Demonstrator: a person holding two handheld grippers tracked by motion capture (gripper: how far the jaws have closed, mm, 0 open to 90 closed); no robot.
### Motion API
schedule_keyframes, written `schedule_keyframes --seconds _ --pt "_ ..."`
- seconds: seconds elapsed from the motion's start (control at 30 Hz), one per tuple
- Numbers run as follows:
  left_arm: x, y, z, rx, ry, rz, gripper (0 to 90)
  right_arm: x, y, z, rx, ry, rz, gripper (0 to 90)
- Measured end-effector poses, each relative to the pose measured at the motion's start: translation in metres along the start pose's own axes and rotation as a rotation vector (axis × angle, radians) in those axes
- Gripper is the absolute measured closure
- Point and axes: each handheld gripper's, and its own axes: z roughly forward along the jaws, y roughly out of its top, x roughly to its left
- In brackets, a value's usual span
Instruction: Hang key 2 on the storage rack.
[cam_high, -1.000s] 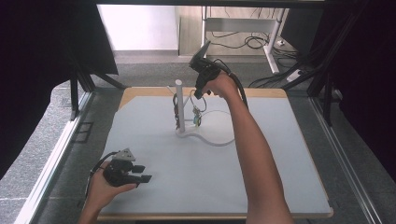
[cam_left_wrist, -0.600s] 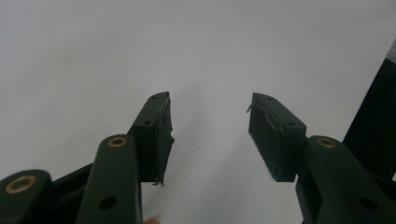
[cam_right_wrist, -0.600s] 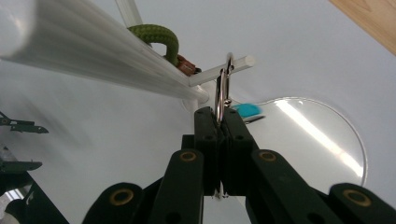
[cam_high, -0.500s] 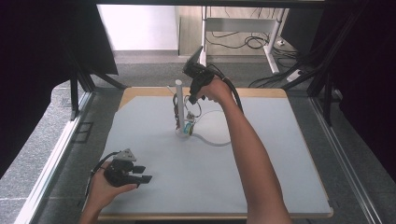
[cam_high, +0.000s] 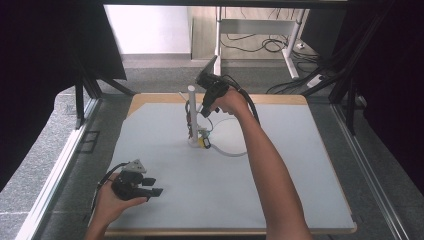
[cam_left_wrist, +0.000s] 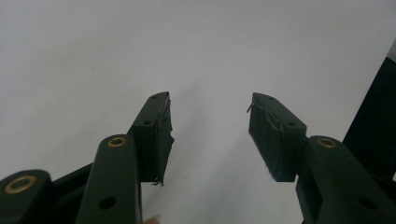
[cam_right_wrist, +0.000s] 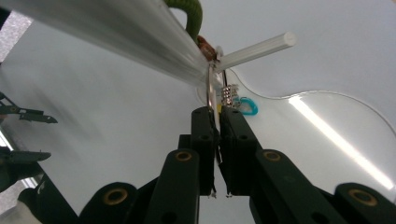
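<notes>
right gripper (cam_right_wrist: 218, 114) pinches a thin metal ring (cam_right_wrist: 211, 88) hanging from the white post (cam_high: 191, 112); left gripper (cam_left_wrist: 210, 126) rests on the table (cam_high: 280, 200), jaws apart, holding nothing.

Seen from above: right gripper (cam_high: 204, 114) at the far middle of the white table (cam_high: 300, 190), tips pointing down just beside the upright white post (cam_high: 191, 112), directly above the small hanging items (cam_high: 202, 137) near the post's base. Clear stand base (cam_high: 231, 145) curving away below and right of those tips. Left gripper (cam_high: 156, 186) low at the near left corner, held in a hand, jaws parted, nothing between them, well apart from the post.
</notes>
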Motion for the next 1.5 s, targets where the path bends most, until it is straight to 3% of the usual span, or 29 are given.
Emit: schedule_keyframes --seconds 0.27,0.47,0.5,0.63,0.77,1.03,1.5 --pt "0.000 0.000 0.001 0.004 0.000 0.000 49.2 -0.001 -0.008 -0.011 -0.013 0.007 0.002 78.7" --pt "-0.001 0.000 0.000 0.002 0.003 -0.001 49.2 -0.002 -0.020 -0.016 -0.039 0.013 -0.023 62.9" --pt "-0.001 0.000 0.000 0.003 0.005 -0.001 49.2 0.000 -0.026 -0.018 -0.064 0.012 -0.023 57.9" --pt "-0.002 0.000 0.001 0.004 0.010 0.001 49.2 0.002 -0.041 -0.018 -0.104 0.022 -0.063 53.8" --pt "-0.002 0.000 0.004 0.012 0.012 0.000 49.1 0.000 -0.050 -0.020 -0.111 0.013 -0.073 52.1" --pt "-0.002 -0.001 0.004 0.009 0.014 -0.010 48.9 -0.002 -0.079 -0.031 -0.192 0.014 -0.089 49.2" --pt "-0.001 0.000 0.004 0.018 0.015 -0.018 48.8 -0.027 -0.136 -0.015 -0.290 0.054 -0.048 47.6"
